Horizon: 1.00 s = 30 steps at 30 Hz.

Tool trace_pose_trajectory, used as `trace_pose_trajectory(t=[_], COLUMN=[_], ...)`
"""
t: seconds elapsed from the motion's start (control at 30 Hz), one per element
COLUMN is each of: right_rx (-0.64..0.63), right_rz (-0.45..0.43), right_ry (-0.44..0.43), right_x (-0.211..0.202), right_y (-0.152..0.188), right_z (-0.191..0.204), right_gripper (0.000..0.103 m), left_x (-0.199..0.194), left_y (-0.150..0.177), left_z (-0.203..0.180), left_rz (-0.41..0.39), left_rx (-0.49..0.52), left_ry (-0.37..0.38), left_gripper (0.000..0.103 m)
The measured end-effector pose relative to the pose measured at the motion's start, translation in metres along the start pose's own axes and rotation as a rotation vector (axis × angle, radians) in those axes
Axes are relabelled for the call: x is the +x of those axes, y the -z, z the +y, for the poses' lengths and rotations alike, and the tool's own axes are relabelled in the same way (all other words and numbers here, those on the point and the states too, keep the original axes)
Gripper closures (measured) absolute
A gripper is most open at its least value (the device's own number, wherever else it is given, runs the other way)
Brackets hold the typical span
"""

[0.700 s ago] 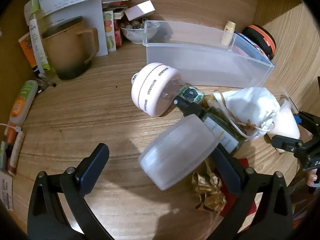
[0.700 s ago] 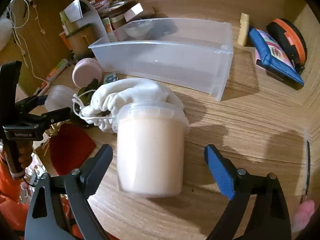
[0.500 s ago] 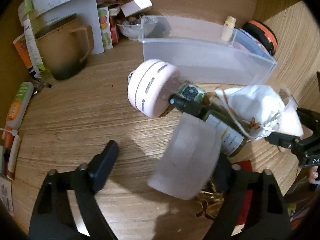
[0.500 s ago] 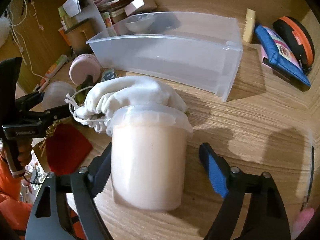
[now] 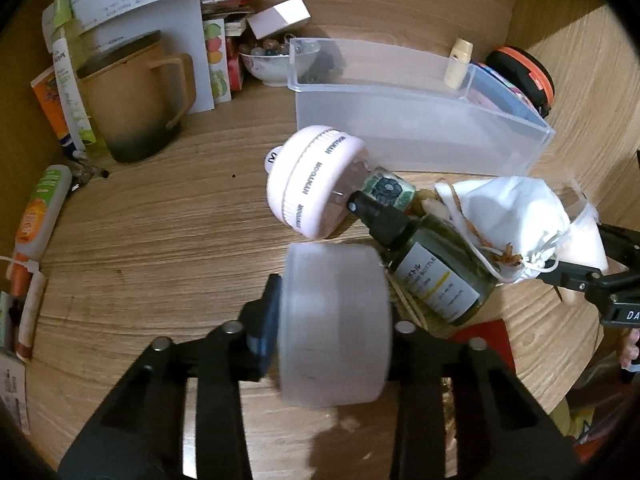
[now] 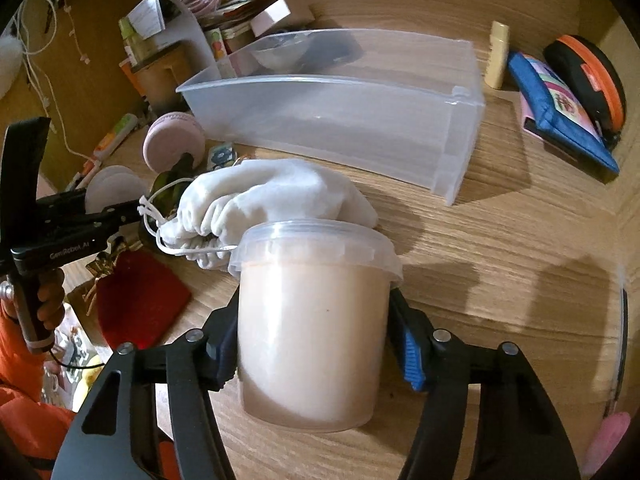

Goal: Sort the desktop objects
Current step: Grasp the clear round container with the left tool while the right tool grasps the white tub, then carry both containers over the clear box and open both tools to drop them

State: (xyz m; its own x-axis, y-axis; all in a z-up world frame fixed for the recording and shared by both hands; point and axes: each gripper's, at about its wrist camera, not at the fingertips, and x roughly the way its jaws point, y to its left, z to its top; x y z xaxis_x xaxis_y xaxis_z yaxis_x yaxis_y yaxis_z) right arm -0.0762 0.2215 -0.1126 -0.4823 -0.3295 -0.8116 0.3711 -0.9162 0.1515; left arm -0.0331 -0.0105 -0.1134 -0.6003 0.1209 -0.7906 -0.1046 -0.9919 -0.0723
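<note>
My left gripper [image 5: 334,308] is shut on a frosted white round jar [image 5: 336,356], pads pressed on both its sides just above the wooden desk. Beyond it lie a pink round case [image 5: 316,184], a green spray bottle [image 5: 436,272] and a white drawstring pouch [image 5: 508,216]. My right gripper [image 6: 316,342] is shut on a clear lidded tub [image 6: 316,300] of pale pink contents, which touches the white pouch [image 6: 272,196]. A clear plastic bin [image 6: 340,120] stands empty behind both.
A tan mug [image 5: 132,104], boxes and a small bowl [image 5: 264,64] crowd the back left. A tube [image 5: 40,212] lies at the left edge. A red pouch [image 6: 140,300] lies front left; a blue pouch [image 6: 560,108] and an orange-black case [image 6: 592,76] sit back right.
Both grippers went from wide open to closed. The left jaws closed on the frosted jar, which turned from tilted to square between them; the right jaws closed on the tub.
</note>
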Motion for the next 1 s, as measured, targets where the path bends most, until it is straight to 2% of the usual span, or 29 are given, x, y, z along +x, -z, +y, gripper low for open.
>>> trace_pose_trajectory(t=[0.1,0.27,0.5,0.8,1.0], right_rx=[0.012,0.022,0.034,0.047,0.056], right_rz=[-0.029,-0.076,-0.133,-0.208,-0.26], right_ry=[0.003,0.028,0.027,0.013,0.01], right_x=[-0.009,-0.024,-0.044,-0.069,-0.087], right_y=[0.003,0.004,0.002,-0.007,-0.025], right_z=[-0.001,0.0,-0.002,-0.004,-0.011], right_gripper=[0.048,0.048,0.048,0.048,0.048], left_x=[-0.008,-0.026,-0.039,-0.066,-0.085], left_y=[-0.002,-0.005,-0.007,-0.018,-0.039], left_z=[0.003,0.006,0.007,0.006,0.001], left_rz=[-0.029,-0.087,-0.122,-0.203,-0.251], left_rx=[-0.005,0.002,0.004,0.017,0.031], left_ry=[-0.015,-0.045,-0.066,-0.074,-0.057], left_gripper=[0.074,0.074,0.074,0.074,0.074])
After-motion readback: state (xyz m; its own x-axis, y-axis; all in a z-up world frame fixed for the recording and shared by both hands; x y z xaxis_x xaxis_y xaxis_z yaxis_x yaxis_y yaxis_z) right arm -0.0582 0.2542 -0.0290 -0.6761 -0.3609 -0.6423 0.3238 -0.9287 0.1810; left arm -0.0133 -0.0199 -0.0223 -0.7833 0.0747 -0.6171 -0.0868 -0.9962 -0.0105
